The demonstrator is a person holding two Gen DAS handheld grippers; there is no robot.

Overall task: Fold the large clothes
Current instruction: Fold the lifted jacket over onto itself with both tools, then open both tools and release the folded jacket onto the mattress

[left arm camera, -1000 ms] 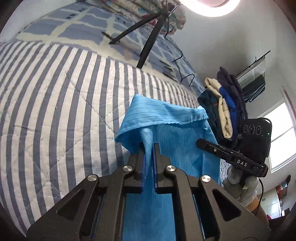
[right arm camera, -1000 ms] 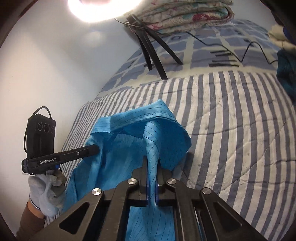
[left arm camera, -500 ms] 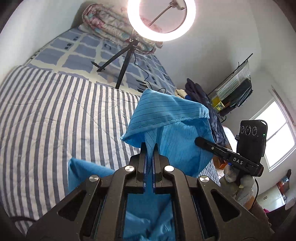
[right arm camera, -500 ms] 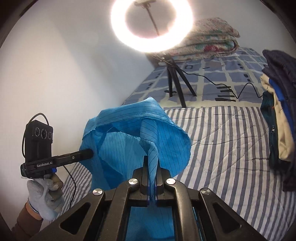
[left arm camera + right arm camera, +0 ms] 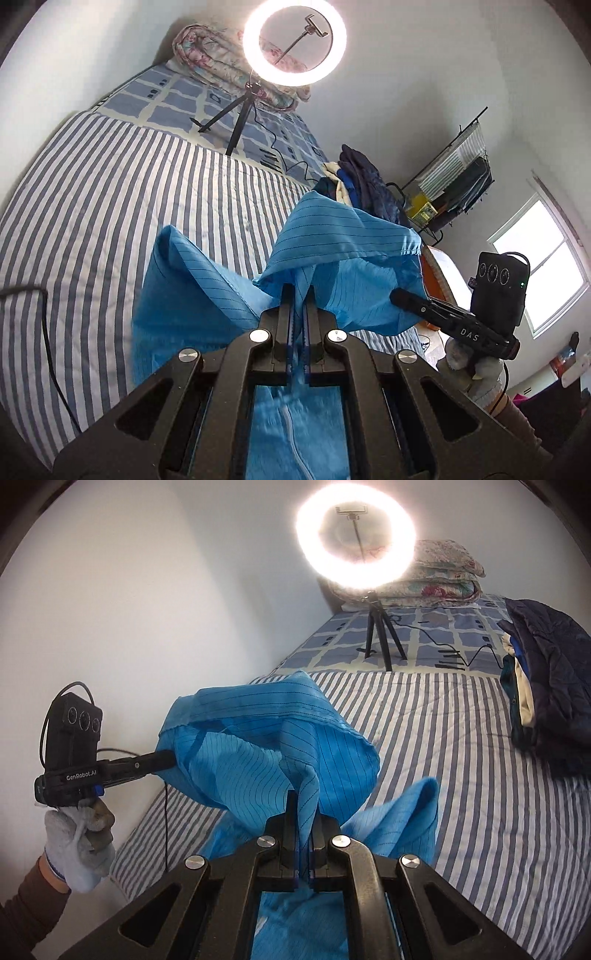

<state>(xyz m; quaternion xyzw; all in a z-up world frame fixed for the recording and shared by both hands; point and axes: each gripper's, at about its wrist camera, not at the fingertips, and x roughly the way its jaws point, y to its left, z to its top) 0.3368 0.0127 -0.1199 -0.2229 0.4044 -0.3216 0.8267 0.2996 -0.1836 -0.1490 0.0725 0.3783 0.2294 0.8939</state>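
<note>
Blue pinstriped garment (image 5: 347, 236) hanging in the air above the striped bed (image 5: 110, 221), pinched at two points along one hemmed edge, the rest trailing down toward the bedcover (a white zip line shows low in the left wrist view). Left tool (image 5: 299, 291) clamped shut on a fold of the cloth; right tool (image 5: 303, 805) likewise clamped shut on a fold, fabric bunched between both pairs of pads. Edge between the two grips slack and drooping, not yet a straight line.

Probably the spreading step before any fold. To do it well: draw the two tools apart until the held edge goes taut and level, keep both at one height so the cloth hangs square, then lower it flat onto the open stripes. Worth keeping the lay-down spot well apart from the pile of dark clothes (image 5: 546, 686) at the bed's side and from the ring light tripod (image 5: 376, 635) with its cable near the head of the bed. Grips thin and near the hem (a sharp tug could slip one), so a steady pull is better.
</note>
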